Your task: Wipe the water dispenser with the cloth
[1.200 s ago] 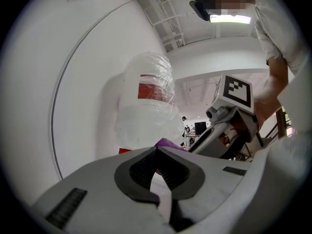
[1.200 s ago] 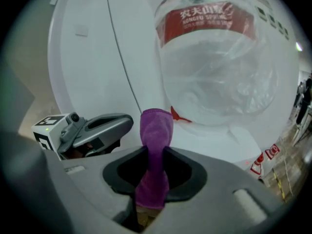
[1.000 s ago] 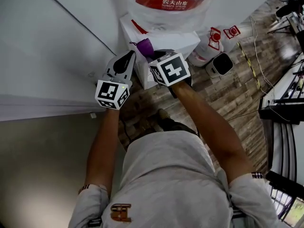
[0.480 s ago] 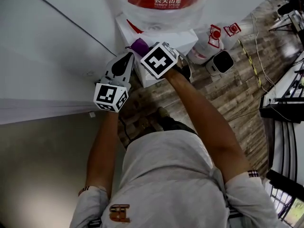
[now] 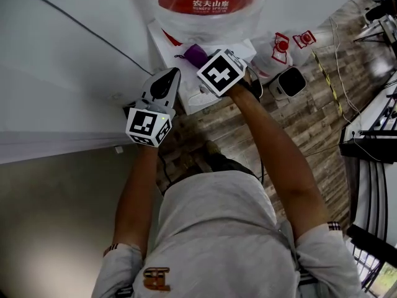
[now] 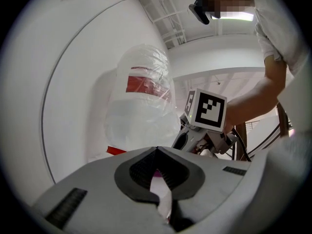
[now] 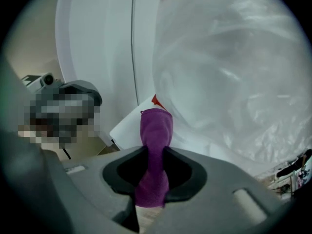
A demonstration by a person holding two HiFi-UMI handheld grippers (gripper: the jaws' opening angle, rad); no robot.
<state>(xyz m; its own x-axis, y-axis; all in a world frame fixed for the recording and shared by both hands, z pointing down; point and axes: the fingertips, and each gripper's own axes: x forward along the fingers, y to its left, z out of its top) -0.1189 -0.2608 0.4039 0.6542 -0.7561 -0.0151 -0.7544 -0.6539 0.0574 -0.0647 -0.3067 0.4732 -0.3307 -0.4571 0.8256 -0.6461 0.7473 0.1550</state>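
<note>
The white water dispenser (image 5: pixel 183 73) stands against the wall and carries a big plastic-wrapped bottle (image 5: pixel 211 5) with a red label. My right gripper (image 5: pixel 203 59) is shut on a purple cloth (image 5: pixel 196 54), which rests at the dispenser's top near the bottle's base. In the right gripper view the cloth (image 7: pixel 156 130) sticks up from the right gripper (image 7: pixel 155 152) towards the white top (image 7: pixel 127 129) and the bottle (image 7: pixel 229 82). My left gripper (image 5: pixel 169 79) hovers by the dispenser's left front corner. In the left gripper view the left gripper (image 6: pixel 157 152) is shut, holding nothing.
A white wall (image 5: pixel 68 61) runs along the left. On the wooden floor to the right stand spare bottles with red labels (image 5: pixel 282 45) and a small white unit (image 5: pixel 289 82). Cables (image 5: pixel 335 73) and a black stand (image 5: pixel 366 143) lie further right.
My right gripper has carried the purple cloth from the dispenser's front up onto its top, closer to the bottle. The left gripper has barely moved.
</note>
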